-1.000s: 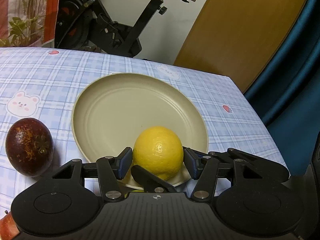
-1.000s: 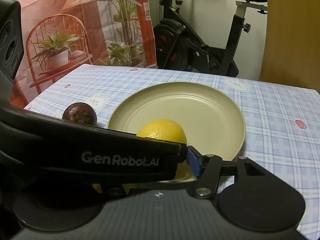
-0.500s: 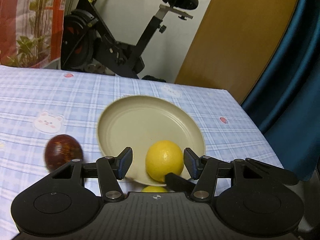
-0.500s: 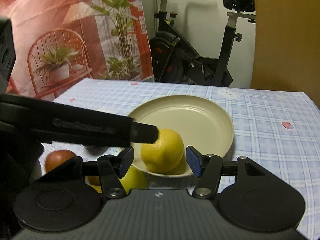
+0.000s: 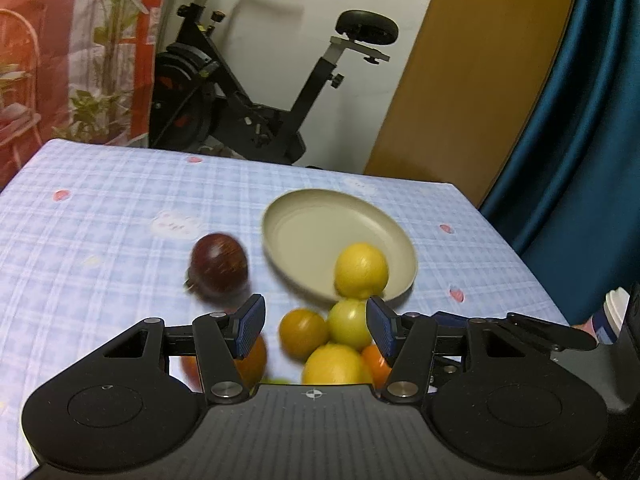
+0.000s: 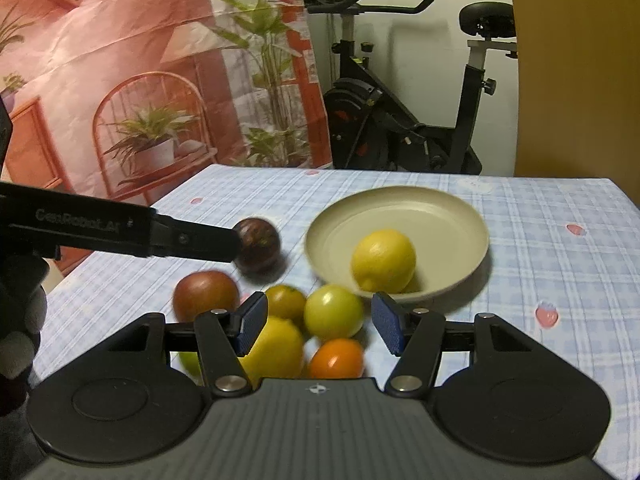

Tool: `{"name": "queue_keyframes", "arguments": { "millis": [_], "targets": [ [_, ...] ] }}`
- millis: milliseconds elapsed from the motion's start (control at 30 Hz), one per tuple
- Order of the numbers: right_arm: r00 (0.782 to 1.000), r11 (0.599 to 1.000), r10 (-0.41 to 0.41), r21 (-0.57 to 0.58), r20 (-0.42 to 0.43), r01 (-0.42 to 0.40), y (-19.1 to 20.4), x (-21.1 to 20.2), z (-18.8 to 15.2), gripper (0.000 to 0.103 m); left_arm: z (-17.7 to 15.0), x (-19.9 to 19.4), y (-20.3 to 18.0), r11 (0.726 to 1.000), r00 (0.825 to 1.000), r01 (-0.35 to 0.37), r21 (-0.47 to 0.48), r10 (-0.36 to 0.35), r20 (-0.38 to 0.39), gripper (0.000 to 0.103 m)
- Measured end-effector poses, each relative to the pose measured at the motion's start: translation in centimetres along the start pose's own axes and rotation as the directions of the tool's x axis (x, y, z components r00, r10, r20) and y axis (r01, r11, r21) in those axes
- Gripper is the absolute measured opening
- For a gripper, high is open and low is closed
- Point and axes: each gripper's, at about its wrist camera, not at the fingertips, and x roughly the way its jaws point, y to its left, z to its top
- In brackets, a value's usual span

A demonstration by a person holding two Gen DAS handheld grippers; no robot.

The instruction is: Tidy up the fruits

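Observation:
A yellow lemon (image 5: 361, 270) (image 6: 383, 261) lies at the near edge of the beige plate (image 5: 320, 232) (image 6: 440, 216). A dark purple fruit (image 5: 218, 266) (image 6: 258, 249) sits on the cloth left of the plate. Several fruits cluster in front of the plate: a green one (image 6: 333, 317), an orange one (image 6: 337, 358), a second lemon (image 6: 276, 347), a dark orange one (image 6: 285, 301) and a reddish-brown one (image 6: 205, 295). My left gripper (image 5: 315, 322) is open and empty above the cluster. My right gripper (image 6: 316, 322) is open and empty.
The table has a blue checked cloth (image 6: 560, 264) with its right edge near a blue curtain (image 5: 580, 120). An exercise bike (image 5: 256, 92) stands behind the table. A white-capped bottle (image 5: 610, 314) shows at the right in the left wrist view.
Both grippers have pulled back and up from the plate. The left gripper let go of the lemon, which stays on the plate. The fruit cluster has come into view.

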Motion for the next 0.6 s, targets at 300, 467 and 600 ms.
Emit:
{"name": "queue_keyframes", "arguments": {
  "millis": [300, 467, 600],
  "targets": [
    [0.998, 0.999, 0.030, -0.024, -0.053, -0.031, 1.8, -2.8, -2.6, 0.061, -3.3, -2.5, 0.5, 1.000, 1.000, -0.004, -0.018, 0.004, -0.004, 0.058],
    [0.992, 0.997, 0.053, -0.057, -0.110, -0.060, 3.0, -4.2, -4.4, 0.061, -5.0, -3.3, 0.8, 0.999, 1.000, -0.015, -0.029, 0.014, -0.008, 0.058],
    [0.984, 0.993, 0.065, -0.083, -0.168, -0.080, 3.8, -4.4, -5.8, 0.061, -6.0, -3.7, 1.0, 0.999, 1.000, -0.027, -0.043, 0.027, -0.009, 0.058]
  ]
}}
